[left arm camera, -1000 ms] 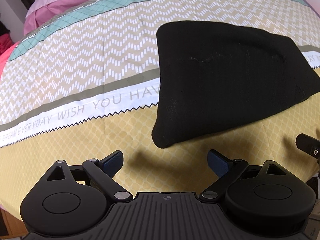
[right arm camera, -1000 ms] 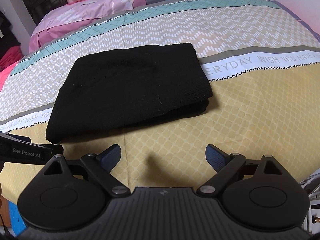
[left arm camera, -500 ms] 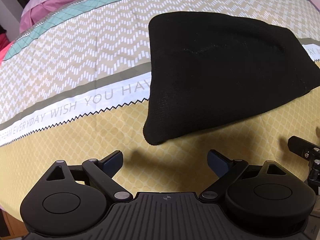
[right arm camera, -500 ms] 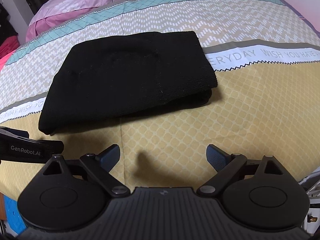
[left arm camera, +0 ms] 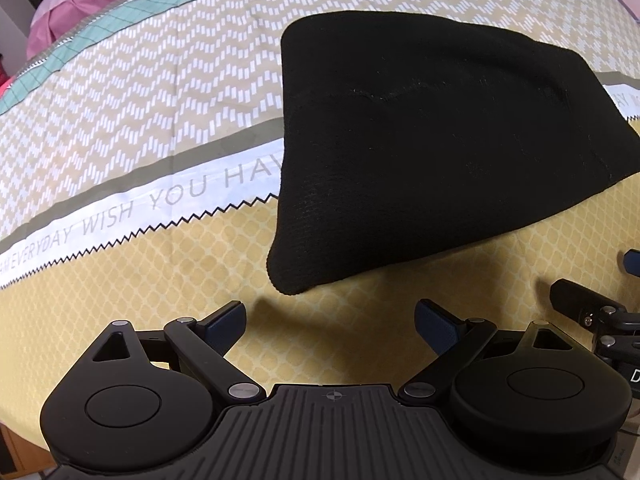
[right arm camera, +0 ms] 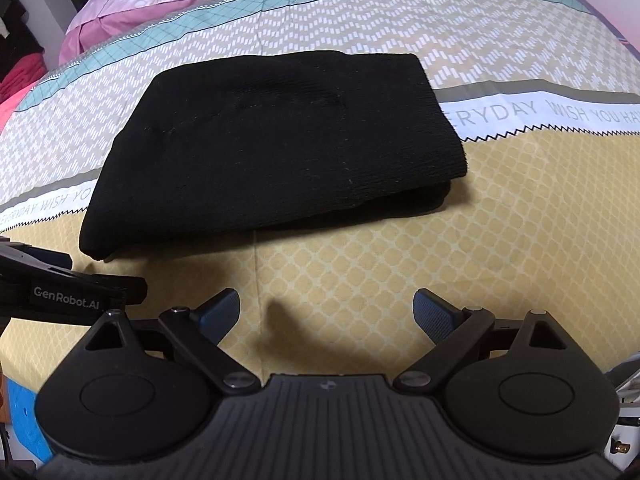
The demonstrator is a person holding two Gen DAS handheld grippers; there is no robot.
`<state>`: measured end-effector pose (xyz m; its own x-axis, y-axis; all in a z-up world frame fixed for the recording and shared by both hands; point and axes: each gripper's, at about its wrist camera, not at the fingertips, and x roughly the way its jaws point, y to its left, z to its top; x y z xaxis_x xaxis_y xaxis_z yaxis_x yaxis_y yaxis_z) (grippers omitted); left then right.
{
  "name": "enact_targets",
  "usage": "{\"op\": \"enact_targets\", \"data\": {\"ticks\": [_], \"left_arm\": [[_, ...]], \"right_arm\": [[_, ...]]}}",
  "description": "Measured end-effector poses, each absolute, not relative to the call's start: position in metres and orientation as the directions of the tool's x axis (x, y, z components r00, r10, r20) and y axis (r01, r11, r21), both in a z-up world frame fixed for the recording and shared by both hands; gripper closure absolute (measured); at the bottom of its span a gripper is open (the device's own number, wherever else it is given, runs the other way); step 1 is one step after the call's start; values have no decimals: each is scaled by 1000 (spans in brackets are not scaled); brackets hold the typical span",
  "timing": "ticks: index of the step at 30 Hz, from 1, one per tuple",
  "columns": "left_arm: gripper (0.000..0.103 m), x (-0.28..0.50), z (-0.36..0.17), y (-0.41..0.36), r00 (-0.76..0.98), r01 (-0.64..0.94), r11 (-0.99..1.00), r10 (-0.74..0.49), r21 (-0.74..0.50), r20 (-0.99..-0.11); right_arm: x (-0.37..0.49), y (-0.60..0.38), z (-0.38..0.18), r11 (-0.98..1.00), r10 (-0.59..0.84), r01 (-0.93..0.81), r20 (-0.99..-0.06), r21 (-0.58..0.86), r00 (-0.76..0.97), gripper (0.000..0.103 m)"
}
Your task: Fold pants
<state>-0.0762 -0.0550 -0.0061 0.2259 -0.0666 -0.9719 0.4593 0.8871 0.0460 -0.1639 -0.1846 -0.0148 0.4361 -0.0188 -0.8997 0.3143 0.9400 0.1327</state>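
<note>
Right wrist view shows the black pants (right arm camera: 272,152) folded into a compact stack, lying flat on the patterned bedspread (right arm camera: 440,248), across its white lettered band. Both claws hang short of the near edge, touching nothing: the right gripper (right arm camera: 326,316) with fingers spread wide and empty, the left gripper (left arm camera: 330,322) likewise spread, near the stack's front corner.

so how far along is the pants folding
Mostly done: the black pants lie on the bedspread as a compact stack, with layers showing at the right edge. Nothing is in hand: the left gripper and right gripper are open, short of the cloth. At most a final tidy looks left.
</note>
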Motion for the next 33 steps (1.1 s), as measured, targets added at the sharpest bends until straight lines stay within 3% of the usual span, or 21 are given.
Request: {"op": "enact_targets", "data": {"ticks": [33], "left_arm": [[0,-64,-4,-48,204,456,890,-110,-4,-973]], "right_arm": [[-144,-170,-19,962,0,249,-916,108,400,7]]}}
